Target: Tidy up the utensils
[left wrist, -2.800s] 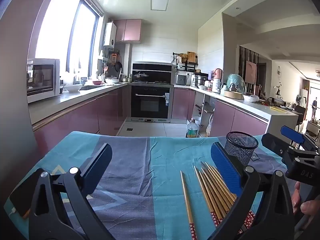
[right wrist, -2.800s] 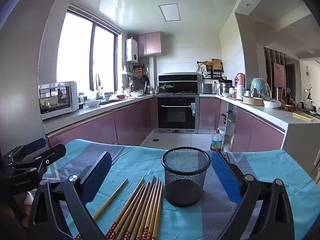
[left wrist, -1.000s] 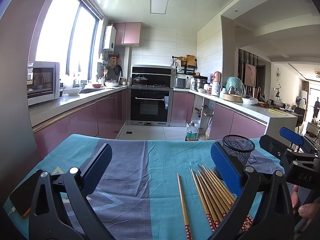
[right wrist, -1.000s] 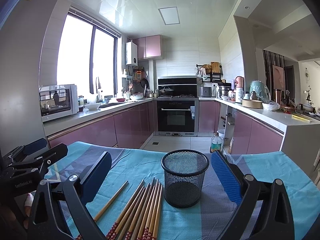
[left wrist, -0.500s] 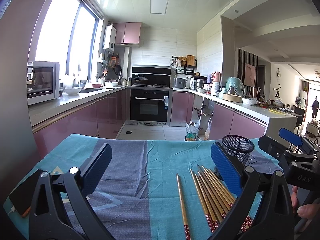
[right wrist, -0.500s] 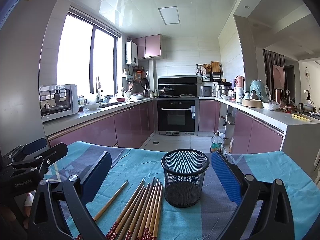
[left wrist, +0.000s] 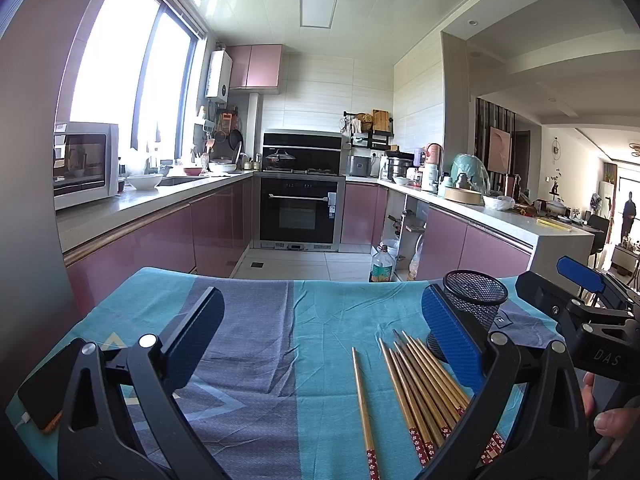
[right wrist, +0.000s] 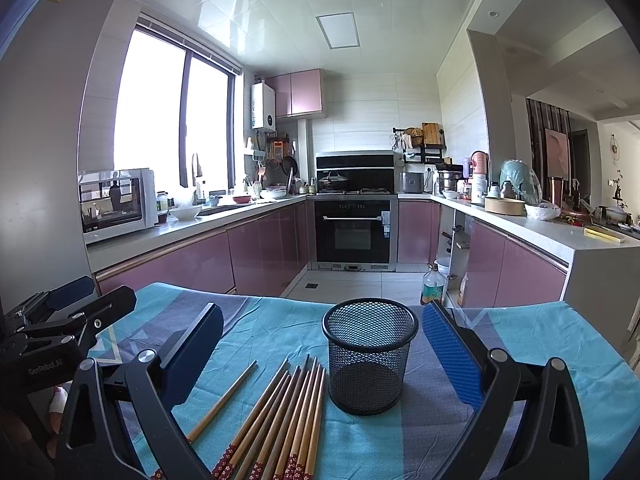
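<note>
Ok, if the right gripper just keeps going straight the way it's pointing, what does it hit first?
Most likely the black wire-mesh cup. It stands upright on the blue cloth directly ahead of the open right gripper, roughly centred between its fingers, and it looks empty. The wooden chopsticks lie lower and to its left. Depth is hard to judge.

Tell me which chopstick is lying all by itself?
The single chopstick farthest from the mesh cup; the other chopsticks lie bunched together beside it.
</note>
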